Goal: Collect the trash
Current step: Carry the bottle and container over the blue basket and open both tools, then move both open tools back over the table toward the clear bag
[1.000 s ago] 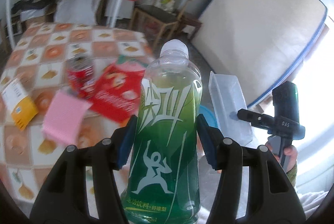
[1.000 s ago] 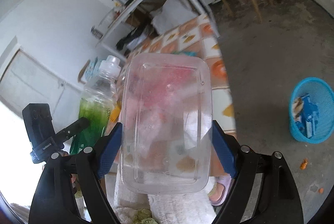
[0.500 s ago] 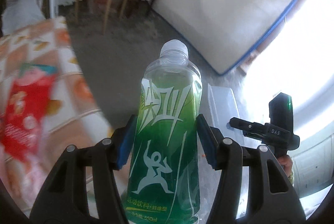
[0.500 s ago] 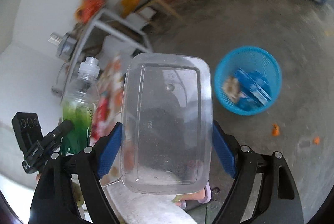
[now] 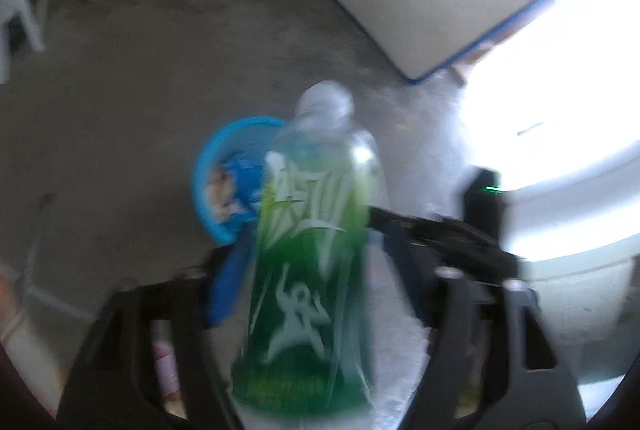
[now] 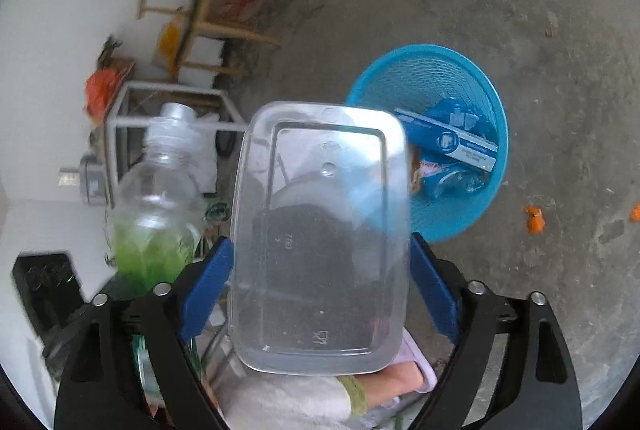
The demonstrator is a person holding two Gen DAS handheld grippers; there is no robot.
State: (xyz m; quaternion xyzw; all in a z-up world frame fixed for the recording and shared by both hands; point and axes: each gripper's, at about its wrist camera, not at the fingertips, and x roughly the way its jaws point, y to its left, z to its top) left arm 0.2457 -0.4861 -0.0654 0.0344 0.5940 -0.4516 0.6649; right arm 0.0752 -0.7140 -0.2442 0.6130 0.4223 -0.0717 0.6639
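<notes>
Both hands have swung from the table to the blue basket (image 6: 472,77), and the left gripper (image 5: 320,294) and right gripper (image 6: 320,290) are spreading their fingers off the green bottle (image 5: 312,270) and clear container (image 6: 320,238), apparently dropping both.

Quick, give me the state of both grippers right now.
Left gripper: opening, green bottle between its jaws.
Right gripper: opening, clear plastic container between its jaws.

Both grippers now point down at the floor instead of at the patterned surface, which is out of view. The blue basket (image 6: 460,109) sits just ahead of the right gripper (image 6: 320,278) and shows beyond the left gripper (image 5: 316,282). Both sets of jaws are opening, with gaps beside the green bottle (image 5: 308,270) and the clear container (image 6: 320,238).
</notes>
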